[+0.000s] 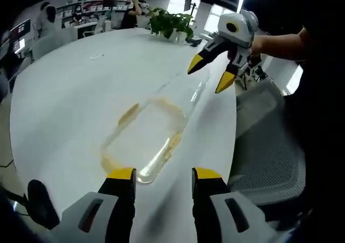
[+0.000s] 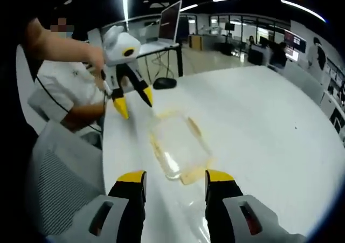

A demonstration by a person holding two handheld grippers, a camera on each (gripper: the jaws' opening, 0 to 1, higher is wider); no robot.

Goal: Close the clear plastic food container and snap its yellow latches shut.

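A clear plastic food container (image 1: 144, 138) with yellow latches (image 1: 128, 114) lies on the white table (image 1: 81, 92), just beyond my left gripper (image 1: 164, 174), whose jaws are open and hold nothing. A clear panel that looks like its lid (image 1: 193, 89) stretches from its far end toward my right gripper (image 1: 207, 75), which hovers open above that end. In the right gripper view the container (image 2: 180, 143) lies ahead of my right gripper (image 2: 175, 177), open with nothing between its jaws. My left gripper (image 2: 133, 102) hangs open over the far end.
A potted plant (image 1: 172, 22) stands at the table's far side. A grey mesh chair (image 1: 269, 157) sits by the table edge, also seen as the chair (image 2: 59, 173). A laptop (image 2: 170, 19) and a dark round object (image 2: 164, 83) lie beyond. People sit in the background.
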